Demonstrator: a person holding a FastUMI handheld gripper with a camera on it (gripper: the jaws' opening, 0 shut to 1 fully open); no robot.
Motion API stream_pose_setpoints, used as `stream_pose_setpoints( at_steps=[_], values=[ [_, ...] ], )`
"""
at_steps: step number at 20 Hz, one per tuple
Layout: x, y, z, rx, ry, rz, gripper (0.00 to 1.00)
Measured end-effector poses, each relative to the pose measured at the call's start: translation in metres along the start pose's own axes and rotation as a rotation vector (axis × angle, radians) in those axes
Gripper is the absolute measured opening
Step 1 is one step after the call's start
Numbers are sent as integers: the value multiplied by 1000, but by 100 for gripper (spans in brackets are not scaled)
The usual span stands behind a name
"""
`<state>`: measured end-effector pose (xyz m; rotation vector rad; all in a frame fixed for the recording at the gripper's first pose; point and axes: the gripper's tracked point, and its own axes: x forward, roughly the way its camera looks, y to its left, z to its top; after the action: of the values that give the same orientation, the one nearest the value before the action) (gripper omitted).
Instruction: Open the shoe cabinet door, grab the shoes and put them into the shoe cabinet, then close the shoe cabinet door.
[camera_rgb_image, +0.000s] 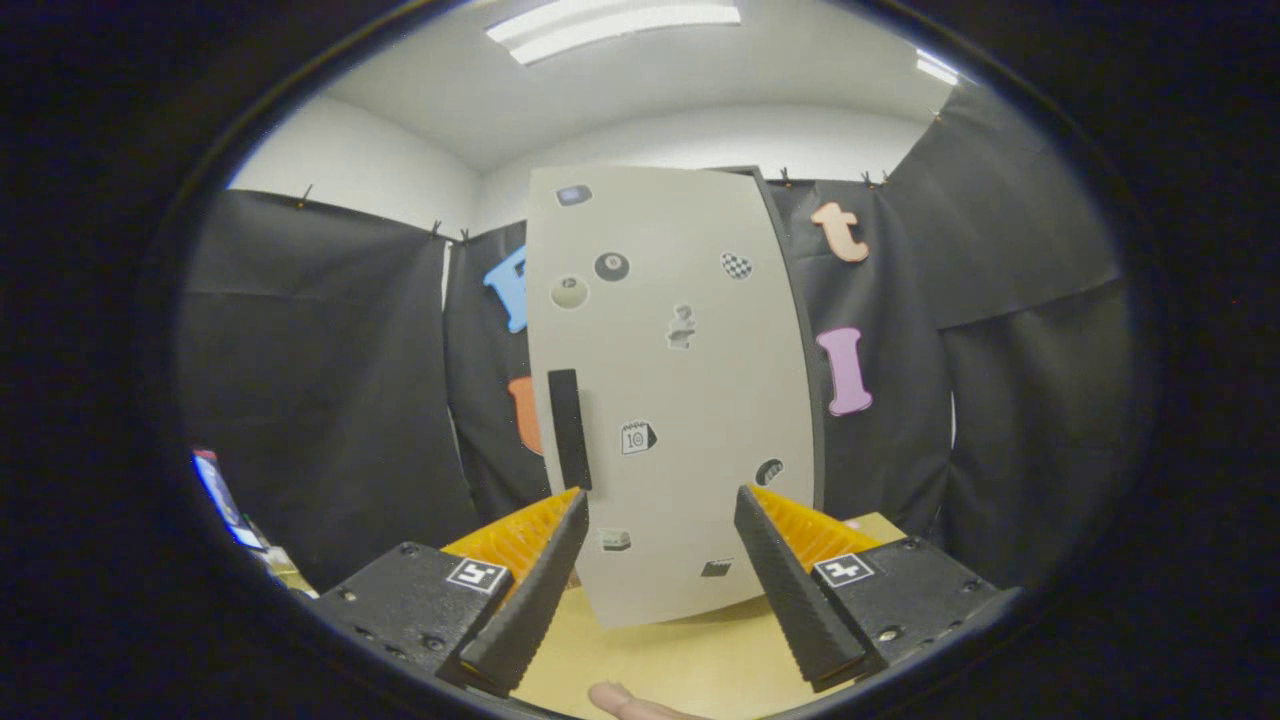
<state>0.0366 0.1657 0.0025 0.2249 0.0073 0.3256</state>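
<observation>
A tall pale shoe cabinet (680, 400) stands upright on the wooden table (660, 665), straight ahead of my fingers. Its door is shut and carries several small stickers. A dark vertical handle (568, 428) sits near the door's left edge, just above my left fingertip. My gripper (660, 505) is open, with the fingers spread wide and nothing between them; the lower part of the door shows through the gap. No shoes are in sight.
Black cloth walls surround the cabinet on the left, behind and on the right. A fingertip of a person (630, 703) shows at the table's near edge below my fingers. A small bright object (222, 497) sits far left.
</observation>
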Motion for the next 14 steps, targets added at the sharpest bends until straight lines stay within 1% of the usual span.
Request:
stream_pose_setpoints(
  at_steps=[2, 7, 9, 14],
  values=[
    [-30, 7, -3, 10, 2, 23, 96],
    [-80, 7, -19, -56, 32, 26, 98],
    [-95, -1, -26, -90, 36, 4, 98],
    [-116, -19, -20, -154, -37, -76, 98]
  ],
)
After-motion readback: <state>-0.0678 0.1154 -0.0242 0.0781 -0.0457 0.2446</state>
